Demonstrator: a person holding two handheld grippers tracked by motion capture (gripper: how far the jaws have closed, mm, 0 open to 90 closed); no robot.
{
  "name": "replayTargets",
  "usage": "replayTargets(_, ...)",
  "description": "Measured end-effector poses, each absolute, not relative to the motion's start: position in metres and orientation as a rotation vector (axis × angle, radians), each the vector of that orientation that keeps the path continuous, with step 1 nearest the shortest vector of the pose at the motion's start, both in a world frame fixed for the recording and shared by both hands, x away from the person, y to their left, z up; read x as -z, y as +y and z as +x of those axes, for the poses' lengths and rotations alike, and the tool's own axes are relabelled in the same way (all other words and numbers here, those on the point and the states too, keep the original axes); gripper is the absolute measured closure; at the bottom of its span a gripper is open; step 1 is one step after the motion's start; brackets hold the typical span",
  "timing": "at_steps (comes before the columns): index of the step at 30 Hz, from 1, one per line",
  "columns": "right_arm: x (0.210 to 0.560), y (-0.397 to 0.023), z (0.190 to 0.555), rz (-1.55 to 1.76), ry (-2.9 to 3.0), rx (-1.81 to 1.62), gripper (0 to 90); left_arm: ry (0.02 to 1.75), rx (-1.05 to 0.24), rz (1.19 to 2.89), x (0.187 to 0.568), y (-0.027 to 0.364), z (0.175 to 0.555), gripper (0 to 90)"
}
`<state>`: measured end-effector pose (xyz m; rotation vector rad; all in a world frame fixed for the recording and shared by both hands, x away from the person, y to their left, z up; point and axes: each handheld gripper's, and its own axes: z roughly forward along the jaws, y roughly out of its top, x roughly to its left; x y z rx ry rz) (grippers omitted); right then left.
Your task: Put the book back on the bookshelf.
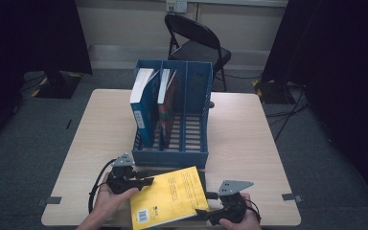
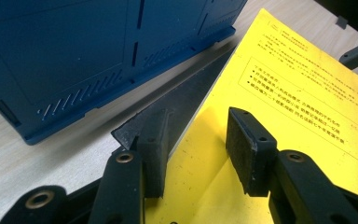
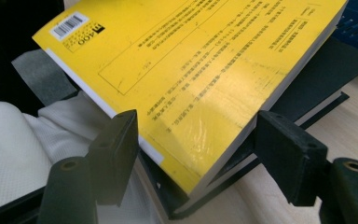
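Lying at the near edge of the table [image 1: 249, 143], the yellow book [image 1: 167, 196] rests back cover up, tilted, on top of a dark book [image 3: 326, 70] whose edges stick out beneath it; just behind both stands the blue file rack [image 1: 172, 158], its front wall close to the yellow book's far edge; two upright books [image 1: 153, 108] sit in the rack's left compartments, the right compartment holds nothing; a black folding chair [image 1: 196, 43] stands beyond the far edge. The left claw [image 1: 146, 181] sits at the yellow book's left edge; in the left gripper view its jaws stand apart, one pad [image 2: 156, 149] over the dark book's corner, the other over yellow cover, gripping nothing that I can see. The right claw [image 1: 206, 211] is at the near right corner of the yellow book; its jaws are spread wide, the book's corner between them, pads not pressing.
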<state>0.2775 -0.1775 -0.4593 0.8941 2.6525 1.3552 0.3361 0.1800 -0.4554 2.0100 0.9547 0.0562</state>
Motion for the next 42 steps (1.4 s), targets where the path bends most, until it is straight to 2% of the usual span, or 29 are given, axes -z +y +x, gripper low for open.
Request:
replayTargets(6, 0.460, -0.178, 0.279, 0.885, 2.655, -1.352, 31.9, 0.954, -0.109, 2.050, 0.451, 0.175, 0.330, 59.5)
replayTargets(7, 0.460, -0.180, 0.282, 0.905, 2.648, -1.362, 36.8, 0.972, -0.072, 2.046, 0.451, 0.178, 0.330, 59.8)
replayTargets(8, 0.460, -0.180, 0.282, 0.905, 2.648, -1.362, 36.8, 0.972, -0.072, 2.046, 0.451, 0.178, 0.330, 60.2)
replayTargets(9, 0.460, -0.182, 0.285, 0.928, 2.634, -1.376, 41.0, 0.963, -0.072, 2.057, 0.450, 0.178, 0.328, 60.1)
replayTargets(16, 0.458, -0.181, 0.292, 0.963, 2.585, -1.365, 49.7, 0.955, 0.005, 2.047, 0.452, 0.194, 0.312, 58.7)
replayTargets(20, 0.459, -0.180, 0.299, 0.976, 2.591, -1.380, 50.7, 0.952, 0.017, 2.036, 0.453, 0.192, 0.317, 58.6)
replayTargets(27, 0.459, -0.179, 0.302, 0.980, 2.598, -1.384, 50.4, 0.976, -0.003, 2.075, 0.450, 0.175, 0.333, 49.4)
replayTargets(29, 0.459, -0.179, 0.303, 0.984, 2.599, -1.384, 50.5, 0.959, 0.005, 2.068, 0.450, 0.174, 0.332, 51.8)
replayTargets(30, 0.459, -0.179, 0.303, 0.985, 2.598, -1.380, 50.7, 0.950, -0.002, 2.075, 0.450, 0.173, 0.330, 57.9)
replayTargets(35, 0.458, -0.177, 0.306, 1.004, 2.588, -1.370, 51.2, 0.935, -0.023, 2.110, 0.447, 0.173, 0.323, 52.1)
replayTargets(42, 0.458, -0.173, 0.315, 1.027, 2.548, -1.347, 53.1, 0.934, 0.051, 2.104, 0.447, 0.187, 0.311, 57.1)
